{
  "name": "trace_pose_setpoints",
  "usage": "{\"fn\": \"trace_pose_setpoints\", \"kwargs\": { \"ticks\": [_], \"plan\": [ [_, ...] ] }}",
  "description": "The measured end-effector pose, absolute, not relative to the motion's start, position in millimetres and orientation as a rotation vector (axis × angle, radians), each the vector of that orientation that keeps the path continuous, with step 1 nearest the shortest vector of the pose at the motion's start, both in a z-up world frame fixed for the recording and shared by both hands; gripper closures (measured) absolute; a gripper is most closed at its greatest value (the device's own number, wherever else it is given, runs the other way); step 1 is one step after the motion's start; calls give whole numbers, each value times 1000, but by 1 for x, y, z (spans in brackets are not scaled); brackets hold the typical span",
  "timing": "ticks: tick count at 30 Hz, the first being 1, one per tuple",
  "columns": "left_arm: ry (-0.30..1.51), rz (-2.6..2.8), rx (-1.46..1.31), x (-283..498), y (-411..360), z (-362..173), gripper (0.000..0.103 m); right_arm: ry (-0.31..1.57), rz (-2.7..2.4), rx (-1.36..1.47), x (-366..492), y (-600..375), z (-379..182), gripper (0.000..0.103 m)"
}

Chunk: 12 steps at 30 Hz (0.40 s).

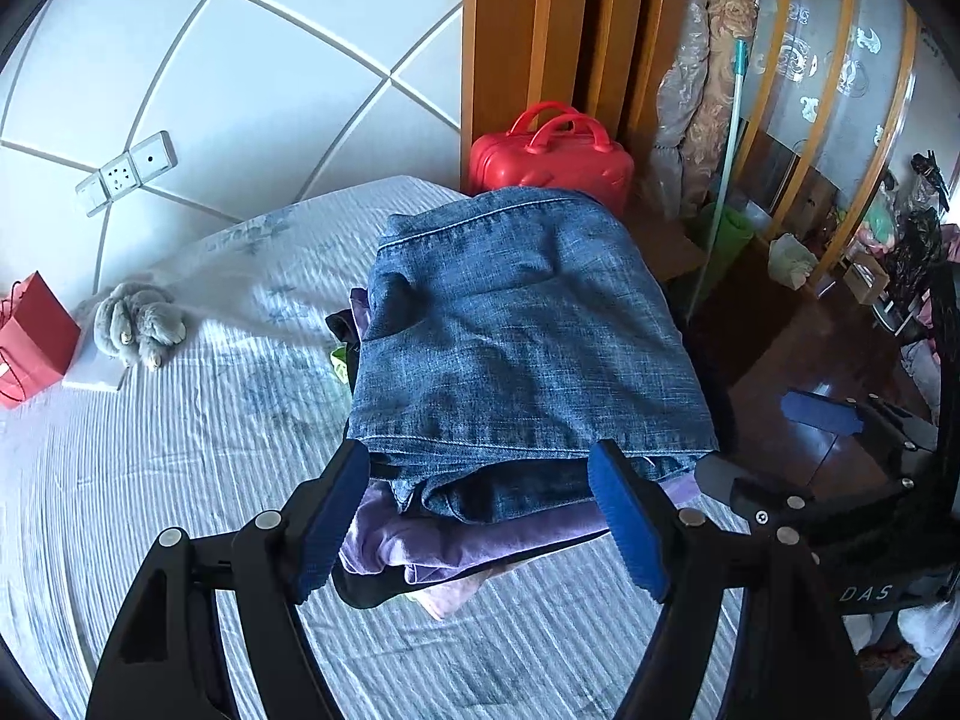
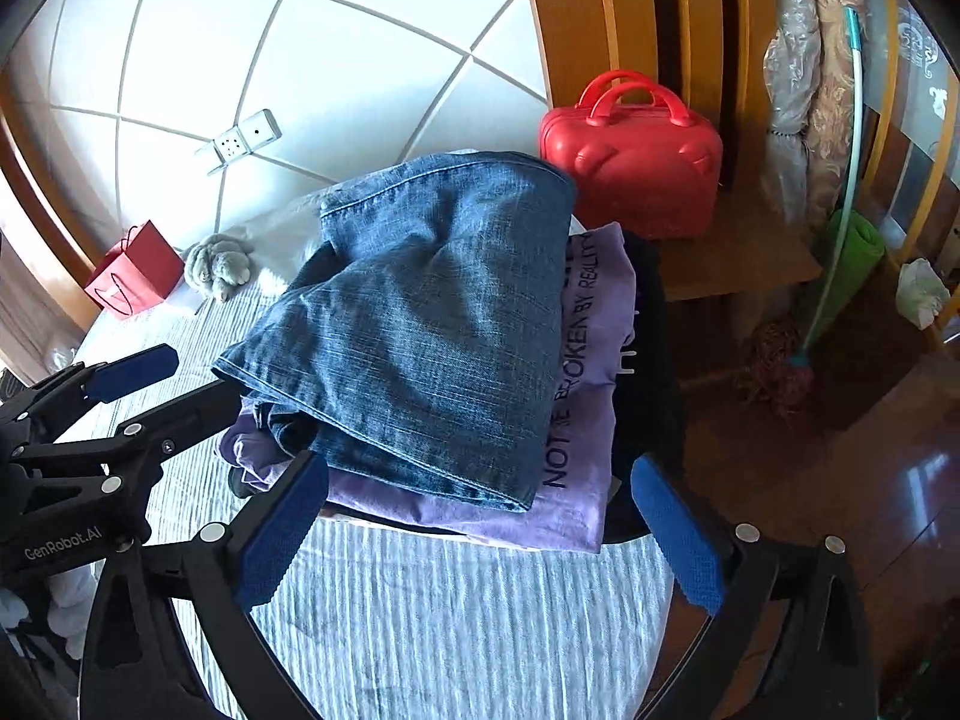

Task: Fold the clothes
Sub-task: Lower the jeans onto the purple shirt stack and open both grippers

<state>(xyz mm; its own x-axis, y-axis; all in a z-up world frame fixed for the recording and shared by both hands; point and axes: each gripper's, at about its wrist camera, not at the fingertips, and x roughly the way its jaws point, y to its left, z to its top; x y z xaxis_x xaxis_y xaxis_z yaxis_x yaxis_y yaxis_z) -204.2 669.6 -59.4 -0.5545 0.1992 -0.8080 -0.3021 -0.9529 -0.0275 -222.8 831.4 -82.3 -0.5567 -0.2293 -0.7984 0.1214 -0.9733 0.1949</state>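
Both your left tool [image 1: 480, 510] and right tool [image 2: 480, 531] gape wide and empty before the folded jeans [image 1: 522, 330], heavy, stiff denim topping the soft stack at the bed [image 2: 420, 612] edge; grip its thick near fold.

Under the folded jeans [image 2: 420, 324] you see only edges of the purple shirt [image 2: 588, 372], and its print reads partly: "NOT ... BROKEN BY REALITY", with a word covered at 9 o'clock of the lettering. Beneath that lies a dark garment [image 2: 651, 360]; you cannot tell what it is. In the left wrist view a green scrap [image 1: 339, 361] peeks out at the pile's 9 o'clock, too small to identify. The red gift bag [image 1: 30, 342] is cut off by the frame edge at 9 o'clock. The clutter [image 1: 912, 252] at 3 o'clock is too small to identify.
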Motion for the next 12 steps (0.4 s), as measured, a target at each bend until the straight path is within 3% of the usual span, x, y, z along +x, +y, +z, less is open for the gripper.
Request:
{"fn": "trace_pose_setpoints", "kwargs": {
  "ticks": [12],
  "plan": [
    [189, 2548, -1257, -192, 670, -56, 26, -112, -2615, 1369, -221, 832, -81, 1]
  ]
}}
